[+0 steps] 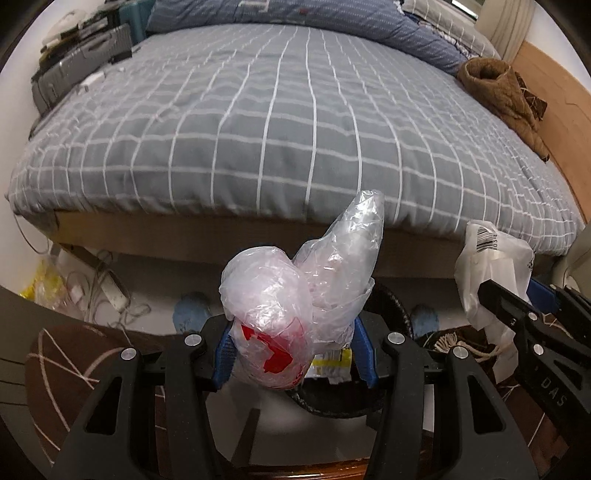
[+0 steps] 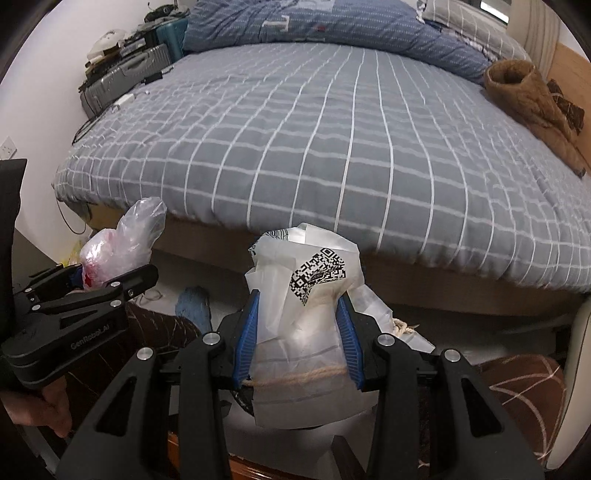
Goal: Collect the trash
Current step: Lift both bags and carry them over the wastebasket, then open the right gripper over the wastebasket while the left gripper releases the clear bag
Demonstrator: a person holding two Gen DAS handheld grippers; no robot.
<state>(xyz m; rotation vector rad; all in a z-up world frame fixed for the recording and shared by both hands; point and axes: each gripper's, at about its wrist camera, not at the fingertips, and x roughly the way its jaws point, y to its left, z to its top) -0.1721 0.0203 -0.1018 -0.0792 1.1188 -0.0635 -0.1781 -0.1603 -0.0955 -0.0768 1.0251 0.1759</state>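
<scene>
My left hand-held gripper [image 1: 293,354] has its blue pads partly closed and pressed against a crumpled clear plastic bag [image 1: 295,291] with red print low on its front; the bag bulges up and out above the fingers, one twisted end standing tall toward the edge of the bed [image 1: 280,122]. A scrap of yellow-and-white packaging [image 1: 330,363] shows just under it, between the pads. My right hand-held gripper [image 2: 298,334] stands narrower, clamped on a white paper bag [image 2: 306,295] that carries a black QR code, with a pale twine handle [image 2: 295,377] running across its lower part between the pads. Both bundles are held off the floor in front of the bed's near side, the two grippers side by side, each visible at the edge of the other's view. Beneath the left gripper I see the dark round rim of a bin [image 1: 397,306], partly hidden by the bag. The bed carries a grey checked cover, a blue quilt [image 2: 332,26] at the far end and a brown fleecy garment [image 2: 532,99] near the right side. Cables and a yellow wrapper [image 1: 44,284] lie on the floor by the left bed corner.
</scene>
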